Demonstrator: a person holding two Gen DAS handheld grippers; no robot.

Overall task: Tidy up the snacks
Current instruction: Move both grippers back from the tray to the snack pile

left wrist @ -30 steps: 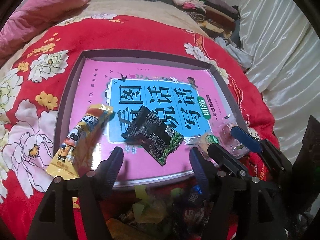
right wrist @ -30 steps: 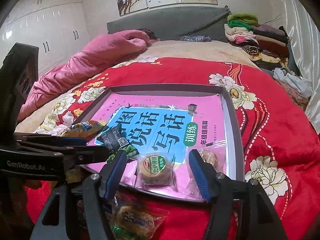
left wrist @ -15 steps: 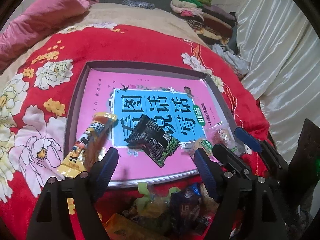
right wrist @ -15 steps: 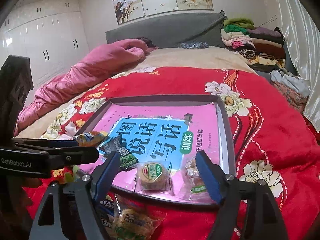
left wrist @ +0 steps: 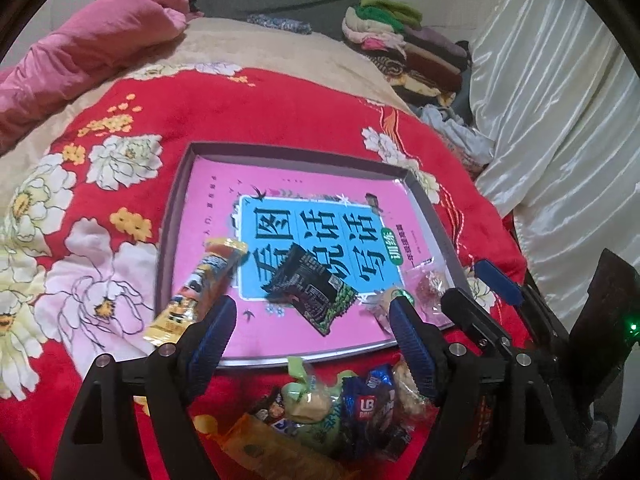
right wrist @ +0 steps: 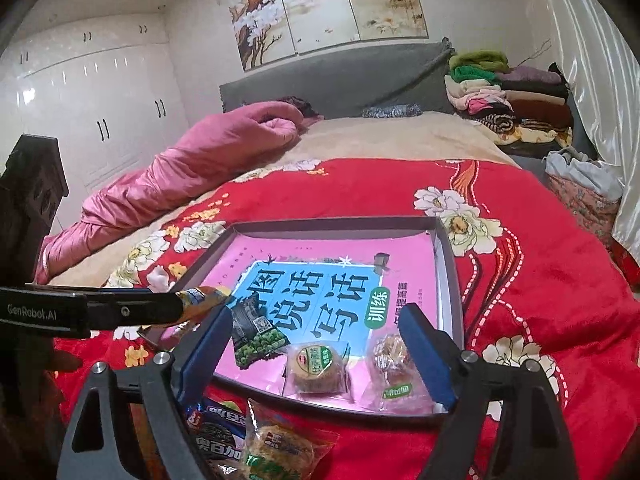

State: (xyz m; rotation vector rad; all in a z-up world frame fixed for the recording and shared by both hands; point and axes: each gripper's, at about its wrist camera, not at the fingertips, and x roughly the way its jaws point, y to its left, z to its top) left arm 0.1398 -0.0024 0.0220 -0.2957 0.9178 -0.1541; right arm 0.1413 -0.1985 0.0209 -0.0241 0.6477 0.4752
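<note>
A dark-rimmed tray (left wrist: 176, 216) lined with a pink and blue book cover lies on the red floral bedspread. In it lie a black and green packet (left wrist: 310, 290), a round cake with a green label (right wrist: 316, 364) and a clear-wrapped pastry (right wrist: 394, 364). A yellow snack stick (left wrist: 200, 284) rests across the tray's left rim. My left gripper (left wrist: 312, 312) hovers open above the tray's near edge, empty. My right gripper (right wrist: 316, 318) hangs over the cake and pastry; its jaws are opening and nothing is between them. A pile of loose snacks (left wrist: 332, 404) sits just before the tray.
A pink quilt (right wrist: 192, 168) lies at the far left of the bed. Folded clothes (right wrist: 508, 96) are stacked at the far right by the grey headboard. White curtains (left wrist: 560, 120) hang on the right. White wardrobes (right wrist: 100, 112) line the left wall.
Both grippers have lifted and drawn back from the tray, so more of the snack pile shows. The right jaws have spread much wider; the left jaws widened a little.
</note>
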